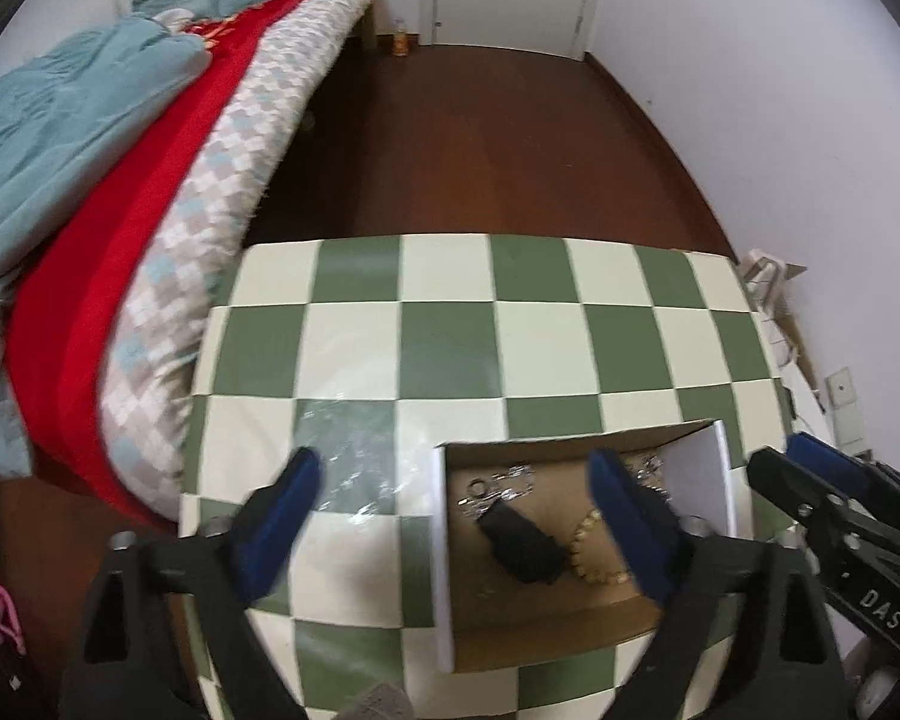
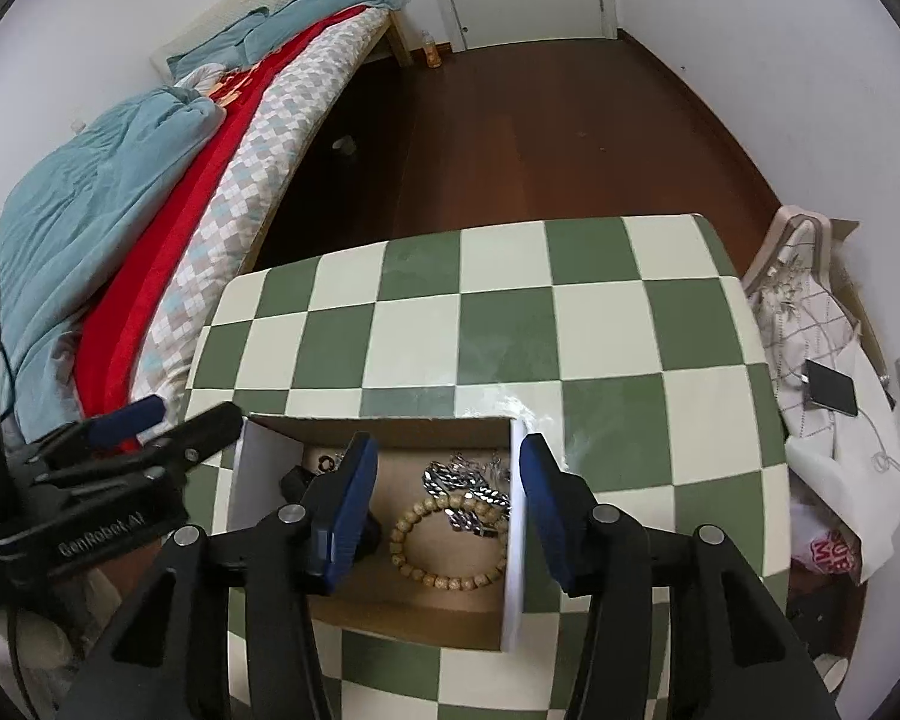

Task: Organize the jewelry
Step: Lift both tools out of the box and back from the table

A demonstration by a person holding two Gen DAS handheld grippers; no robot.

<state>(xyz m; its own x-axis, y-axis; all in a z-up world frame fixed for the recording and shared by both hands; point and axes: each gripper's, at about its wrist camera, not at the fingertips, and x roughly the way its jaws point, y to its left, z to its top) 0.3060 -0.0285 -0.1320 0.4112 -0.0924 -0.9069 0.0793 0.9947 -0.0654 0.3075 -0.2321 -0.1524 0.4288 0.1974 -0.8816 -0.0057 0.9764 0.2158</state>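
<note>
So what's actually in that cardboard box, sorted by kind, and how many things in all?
Wooden bead bracelet: 1
Silver chain pieces, tangled in one pile, so separate pieces cannot be told: 1 pile
Small ring: 1
Black object, kind unclear: 1
Total in the cardboard box: 4 groups, with both tools open above it.

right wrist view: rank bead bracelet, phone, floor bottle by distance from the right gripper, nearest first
1. bead bracelet: in the box, between the right gripper fingers.
2. phone: off the table's right edge, on white cloth.
3. floor bottle: far wall, by the door.
</note>
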